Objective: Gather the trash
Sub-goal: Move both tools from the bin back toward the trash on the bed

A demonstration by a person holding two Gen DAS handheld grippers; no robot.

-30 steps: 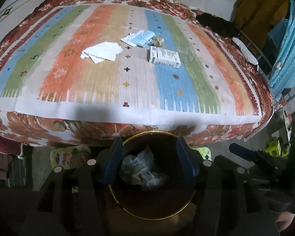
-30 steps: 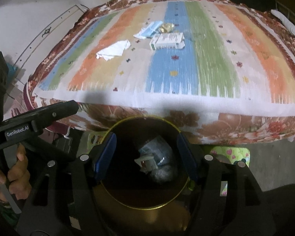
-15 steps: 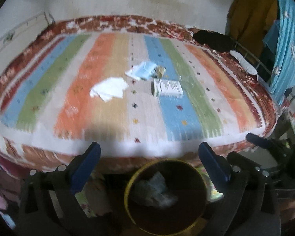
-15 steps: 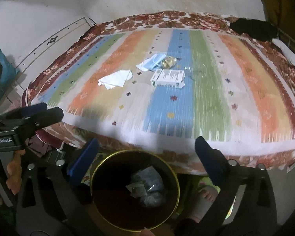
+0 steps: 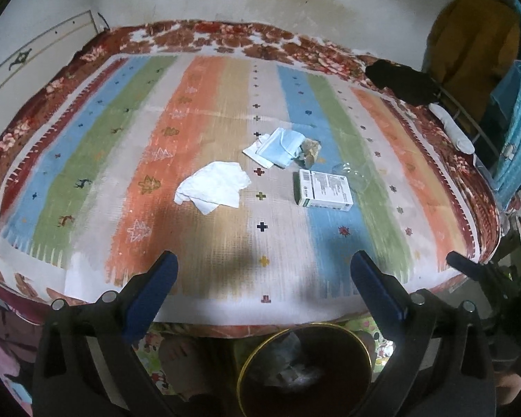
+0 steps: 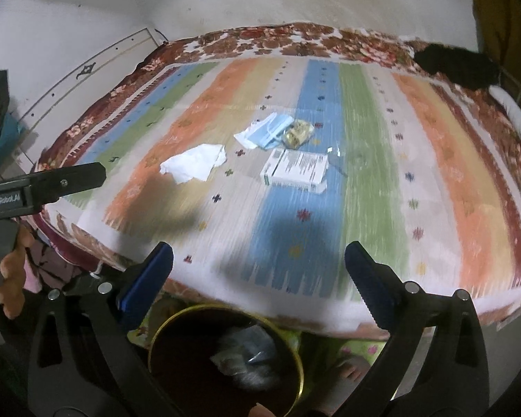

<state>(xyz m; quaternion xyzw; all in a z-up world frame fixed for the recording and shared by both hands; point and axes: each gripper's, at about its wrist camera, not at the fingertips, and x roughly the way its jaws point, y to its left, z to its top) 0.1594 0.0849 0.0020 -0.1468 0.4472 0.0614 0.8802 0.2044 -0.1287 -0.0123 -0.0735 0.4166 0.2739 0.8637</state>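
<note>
Trash lies mid-bed on the striped cover: a crumpled white tissue [image 5: 213, 187] [image 6: 192, 165], a blue face mask [image 5: 278, 147] [image 6: 267, 133], a small gold wrapper [image 5: 309, 151] [image 6: 297, 133] and a white carton [image 5: 324, 191] [image 6: 295, 170]. Below the bed's near edge stands a dark bin with a gold rim [image 5: 305, 368] [image 6: 225, 358], holding crumpled scraps. My left gripper [image 5: 262, 278] hangs open and empty above the near edge. My right gripper [image 6: 258, 271] is open and empty too. The left gripper's arm [image 6: 45, 187] shows at the right wrist view's left edge.
A clear plastic piece [image 5: 354, 173] lies by the carton. A dark cloth [image 5: 399, 80] and a white roll [image 5: 451, 132] lie at the bed's far right, with hanging clothes [image 5: 476, 34] behind. A wall runs behind the bed. A patterned mat [image 5: 153, 354] lies beside the bin.
Both grippers opened wide over the bin, then rose and swung away from it toward the bed. The bin has slid to the bottom of both views; the trash on the bed looks closer.
</note>
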